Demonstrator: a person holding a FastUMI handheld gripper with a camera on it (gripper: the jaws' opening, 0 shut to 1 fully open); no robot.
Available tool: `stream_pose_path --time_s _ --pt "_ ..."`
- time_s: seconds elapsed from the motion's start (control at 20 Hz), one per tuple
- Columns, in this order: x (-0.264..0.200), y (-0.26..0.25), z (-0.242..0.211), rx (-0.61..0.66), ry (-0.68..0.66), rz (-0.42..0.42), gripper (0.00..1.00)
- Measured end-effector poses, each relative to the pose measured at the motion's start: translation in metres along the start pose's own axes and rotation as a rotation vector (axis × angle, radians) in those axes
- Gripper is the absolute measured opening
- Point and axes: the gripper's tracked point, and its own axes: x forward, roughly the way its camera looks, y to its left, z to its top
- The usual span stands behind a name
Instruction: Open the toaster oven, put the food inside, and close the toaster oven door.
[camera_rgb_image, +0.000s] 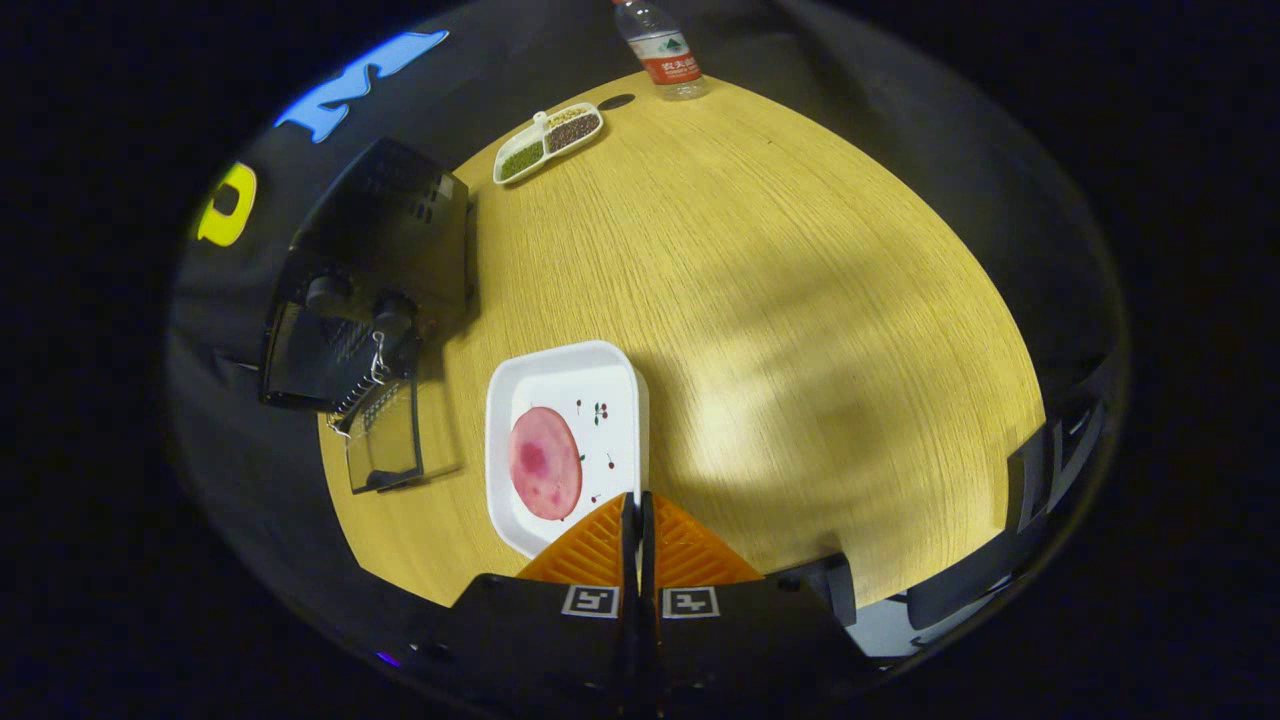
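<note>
Hovering over the white tray (560, 375) with its ham slice (545, 463), gripper (637, 500) pinched closed on nothing, toaster oven (375, 260) door down, bottle (662, 48) label unreadable.

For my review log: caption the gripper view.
Shut gripper above plate of ham; toaster oven door open.

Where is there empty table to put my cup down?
The wide bare table between the white plate and the water bottle is free. It is crowded beside the open toaster oven, whose door lies next to the plate. The shut fingers hover over the plate's edge.
</note>
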Motion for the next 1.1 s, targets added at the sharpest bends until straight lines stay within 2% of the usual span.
stream_pose_path --time_s 0.35,0.7,1.1 --pt "-0.020 0.023 -0.011 0.126 -0.101 0.113 0.02" --pt "-0.049 0.077 -0.054 0.310 -0.132 0.280 0.02" --pt "-0.061 0.140 -0.085 0.365 -0.155 0.396 0.02"
